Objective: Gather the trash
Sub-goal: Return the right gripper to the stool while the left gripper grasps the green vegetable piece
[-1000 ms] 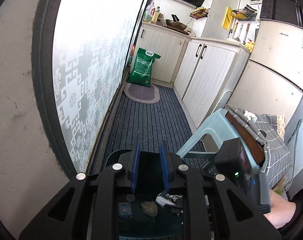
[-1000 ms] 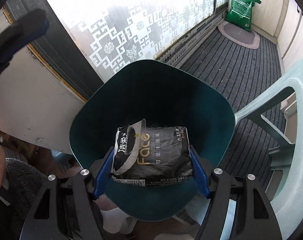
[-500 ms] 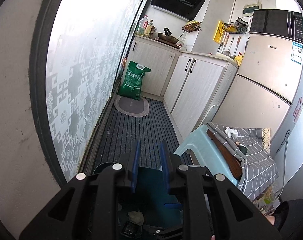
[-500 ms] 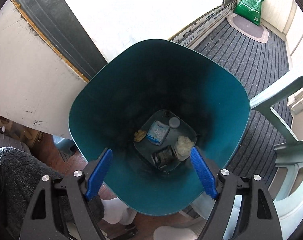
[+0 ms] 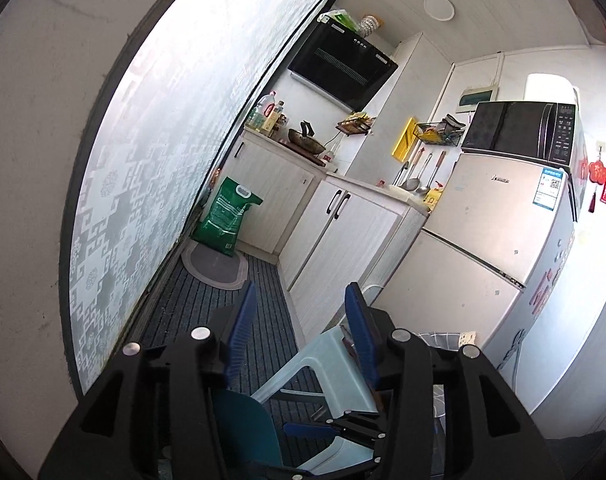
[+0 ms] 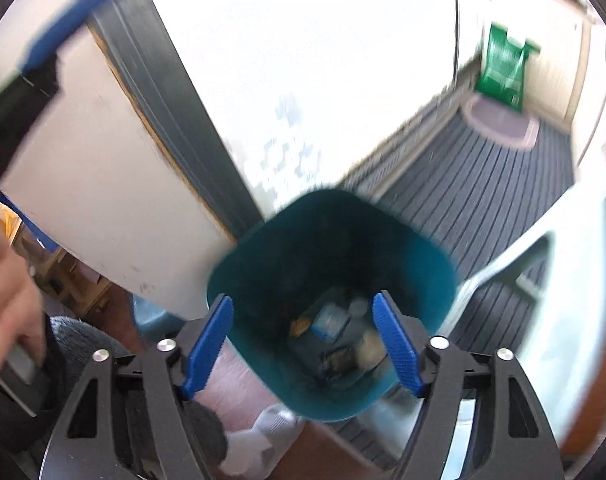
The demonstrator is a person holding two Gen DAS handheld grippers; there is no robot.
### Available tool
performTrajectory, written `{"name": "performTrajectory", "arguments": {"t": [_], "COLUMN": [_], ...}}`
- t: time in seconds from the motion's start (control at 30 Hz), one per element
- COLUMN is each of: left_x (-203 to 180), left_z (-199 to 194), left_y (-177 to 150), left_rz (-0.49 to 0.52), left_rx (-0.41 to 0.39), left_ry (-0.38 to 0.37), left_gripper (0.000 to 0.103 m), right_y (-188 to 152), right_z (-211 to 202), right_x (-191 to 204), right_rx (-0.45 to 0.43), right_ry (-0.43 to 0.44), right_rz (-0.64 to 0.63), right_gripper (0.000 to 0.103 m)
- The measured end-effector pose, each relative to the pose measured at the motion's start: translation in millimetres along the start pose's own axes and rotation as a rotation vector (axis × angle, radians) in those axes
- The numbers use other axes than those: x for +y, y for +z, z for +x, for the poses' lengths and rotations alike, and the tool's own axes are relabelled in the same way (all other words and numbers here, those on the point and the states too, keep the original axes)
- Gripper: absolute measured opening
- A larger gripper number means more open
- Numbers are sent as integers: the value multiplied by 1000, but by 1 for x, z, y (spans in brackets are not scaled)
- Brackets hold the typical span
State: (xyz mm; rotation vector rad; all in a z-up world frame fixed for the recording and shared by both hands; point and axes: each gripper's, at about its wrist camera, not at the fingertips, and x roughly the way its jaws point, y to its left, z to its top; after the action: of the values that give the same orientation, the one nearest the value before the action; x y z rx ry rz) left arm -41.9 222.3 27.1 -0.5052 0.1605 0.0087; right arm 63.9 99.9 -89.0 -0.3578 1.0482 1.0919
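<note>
A teal trash bin (image 6: 419,276) stands on the floor below my right gripper (image 6: 303,316), which is open and empty above its mouth. Several pieces of trash (image 6: 335,340) lie at the bin's bottom, among them a black tissue pack; the view is blurred. My left gripper (image 5: 299,320) is open and empty, raised and pointing down the kitchen. The bin's rim (image 5: 243,428) shows low in the left wrist view, with the right gripper's blue fingers beside it. The left gripper's blue finger (image 6: 71,20) shows at the top left of the right wrist view.
A pale green plastic stool (image 5: 323,364) stands right of the bin. A frosted patterned door (image 5: 151,168) runs along the left. White cabinets (image 5: 343,232), a fridge (image 5: 483,248) with a microwave (image 5: 519,128), a green sack (image 5: 227,216) and a grey mat (image 5: 215,264) lie beyond.
My right gripper let go of the black tissue pack, which dropped into the bin, then pulled back and up. My left gripper rose, tilted up toward the kitchen and opened wider.
</note>
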Motion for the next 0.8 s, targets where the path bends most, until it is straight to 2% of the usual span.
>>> {"name": "performTrajectory", "arguments": {"t": [0.2, 0.43, 0.8], "left_x": [-15, -47, -101], "left_z": [9, 24, 71], "left_y": [-3, -13, -52], "left_rz": [11, 62, 203], "left_rx": [5, 31, 185], "left_ry": [-14, -37, -44], "left_gripper": [51, 56, 58], "right_y": [6, 3, -26], "right_z": [-57, -116, -176], "right_x": [-12, -49, -119], "right_rx": [-146, -264, -352], "right_ry": [-75, -151, -261], "right_rz": [-4, 45, 176], "right_gripper": [58, 55, 55]}}
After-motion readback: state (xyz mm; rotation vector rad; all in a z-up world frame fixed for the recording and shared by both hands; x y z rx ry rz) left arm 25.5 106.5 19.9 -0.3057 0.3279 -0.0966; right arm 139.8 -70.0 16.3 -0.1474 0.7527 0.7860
